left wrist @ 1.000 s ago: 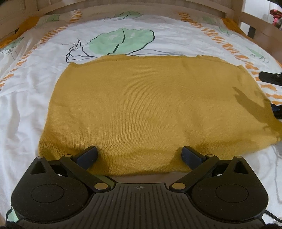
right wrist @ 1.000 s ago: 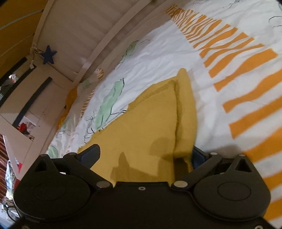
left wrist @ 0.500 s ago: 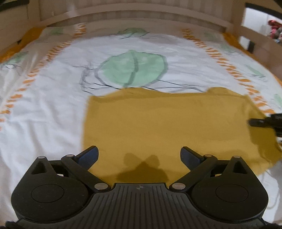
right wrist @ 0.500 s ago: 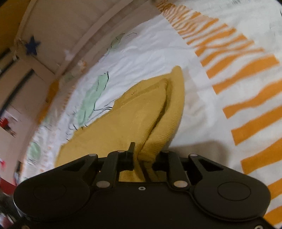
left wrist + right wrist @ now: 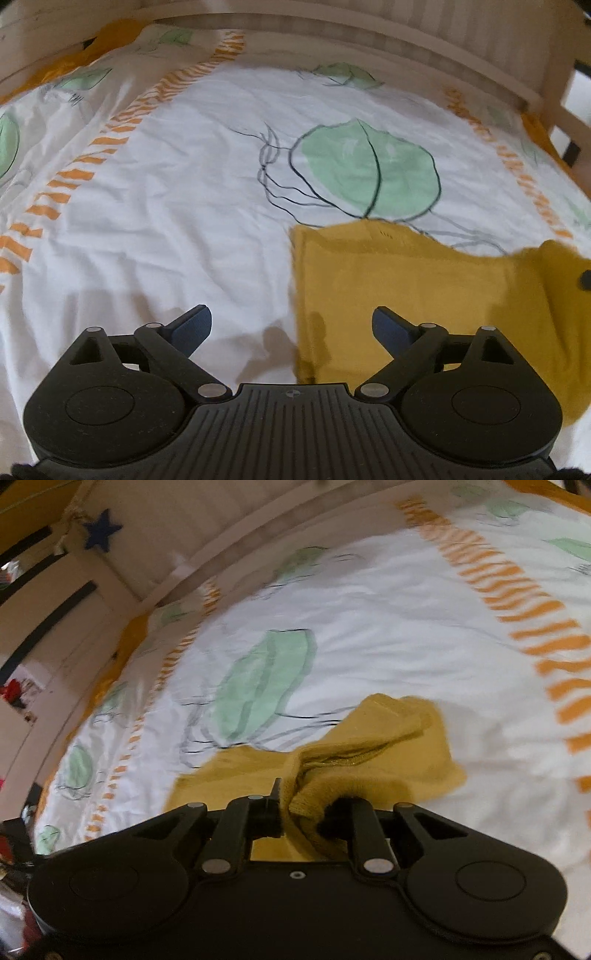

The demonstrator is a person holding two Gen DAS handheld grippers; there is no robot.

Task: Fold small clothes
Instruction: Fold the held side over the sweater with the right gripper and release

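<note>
A mustard-yellow knitted garment (image 5: 417,291) lies on the white printed bedsheet (image 5: 177,206), at the right of the left wrist view. My left gripper (image 5: 291,328) is open and empty, hovering over the garment's left edge, with its right finger (image 5: 388,326) above the cloth and its left finger over bare sheet. My right gripper (image 5: 306,808) is shut on a bunched edge of the yellow garment (image 5: 369,749), lifting it off the sheet. The tip of the right gripper (image 5: 585,278) shows at the far right of the left wrist view.
The sheet has green leaf prints (image 5: 365,173) and orange dashed stripes (image 5: 74,173). A wooden bed rail (image 5: 369,40) runs along the far side. A blue star (image 5: 101,530) hangs on the frame in the right wrist view.
My right gripper closed on the garment's edge and lifted it, folding the cloth leftward. My left gripper pulled back and shifted left, staying open.
</note>
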